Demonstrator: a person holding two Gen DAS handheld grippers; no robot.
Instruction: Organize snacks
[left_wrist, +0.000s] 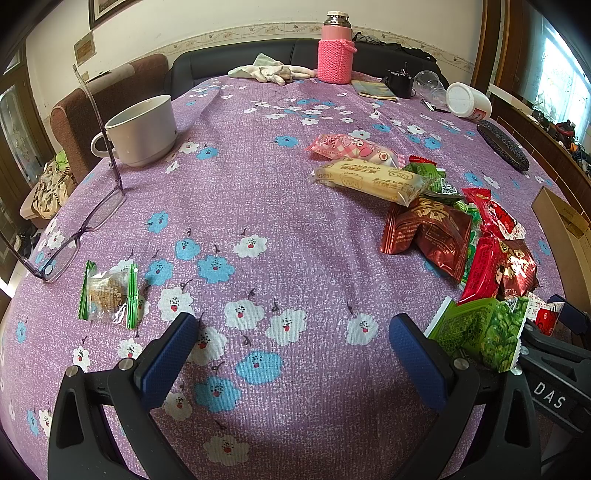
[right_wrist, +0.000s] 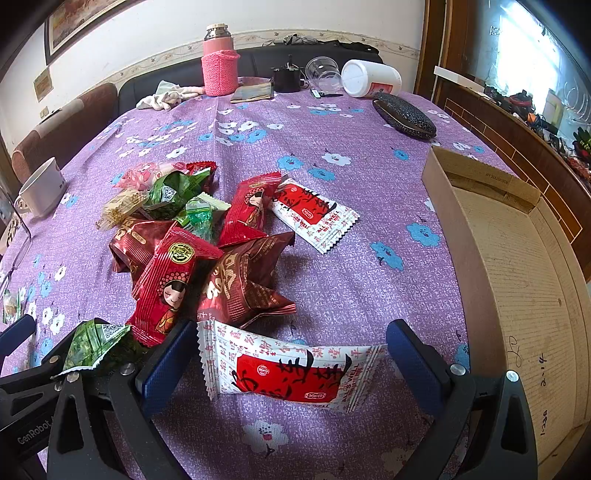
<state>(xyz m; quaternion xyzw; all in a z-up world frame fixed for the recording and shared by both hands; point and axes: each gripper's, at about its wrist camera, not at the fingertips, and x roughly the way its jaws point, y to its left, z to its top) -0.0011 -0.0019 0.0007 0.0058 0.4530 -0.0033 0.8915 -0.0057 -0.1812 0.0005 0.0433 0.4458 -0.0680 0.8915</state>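
Note:
A heap of snack packets in red, green, pink and yellow lies on the purple flowered tablecloth. My right gripper is open around a white and red packet that lies flat between its fingers. A second white and red packet lies beyond. My left gripper is open and empty over bare cloth, left of the heap. A single cracker packet with green ends lies to its left. A green packet lies beside the left gripper's right finger.
An open cardboard box stands at the right table edge. A white mug and glasses are at the left. A pink flask, gloves, a white jar and a dark case are at the far side.

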